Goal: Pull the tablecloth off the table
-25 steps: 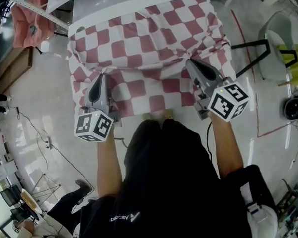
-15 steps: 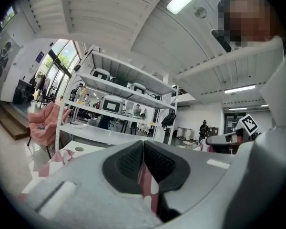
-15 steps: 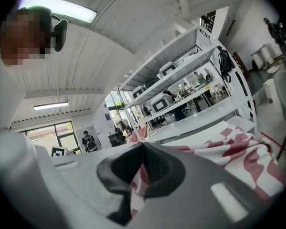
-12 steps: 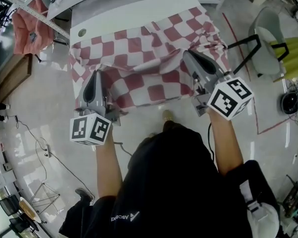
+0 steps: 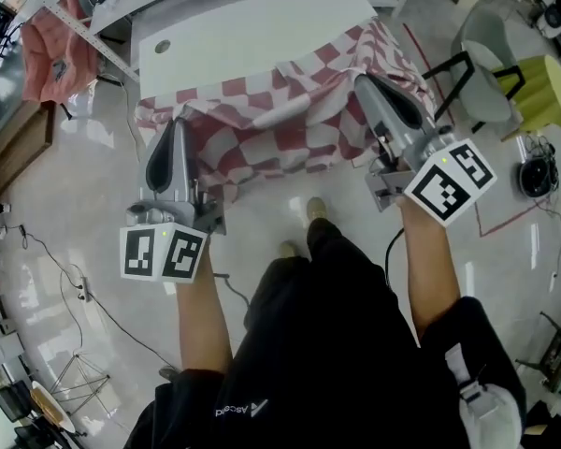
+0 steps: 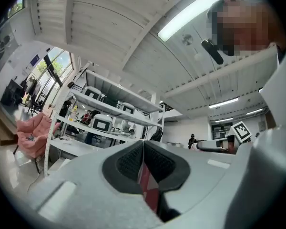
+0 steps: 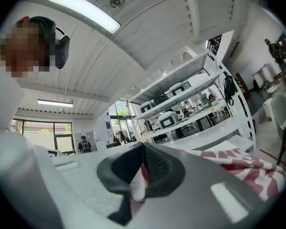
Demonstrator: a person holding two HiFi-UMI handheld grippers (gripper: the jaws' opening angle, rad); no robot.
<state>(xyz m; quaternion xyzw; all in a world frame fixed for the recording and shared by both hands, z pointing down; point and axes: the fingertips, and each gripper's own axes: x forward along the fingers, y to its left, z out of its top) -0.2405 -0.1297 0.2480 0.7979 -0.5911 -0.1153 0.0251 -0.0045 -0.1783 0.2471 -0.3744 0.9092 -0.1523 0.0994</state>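
Glossy pale floor (image 5: 75,185) is seen all round a white table (image 5: 262,31), whose far part lies bare. A red-and-white checked tablecloth (image 5: 290,129) is bunched along the table's near edge and hangs down its front and right corner. The left gripper (image 5: 175,127) is held at the near left part of the tablecloth and the right gripper (image 5: 366,84) at its near right part, and folds are drawn up toward both.

In the left gripper view the jaws are seen closed, with a strip of checked tablecloth (image 6: 150,194) pinched between the pads (image 6: 128,163). In the right gripper view the jaws are likewise closed on a fold of it (image 7: 136,187), and more is spread out to the right. White shelving (image 6: 109,109) is seen beyond the jaws in both views.

Pink fabric (image 5: 51,50) is hung at the far left, and a yellow-green chair (image 5: 533,87) is placed at the right, well apart from the table. Two shoes (image 5: 315,210) are seen on the floor just below the hanging edge.
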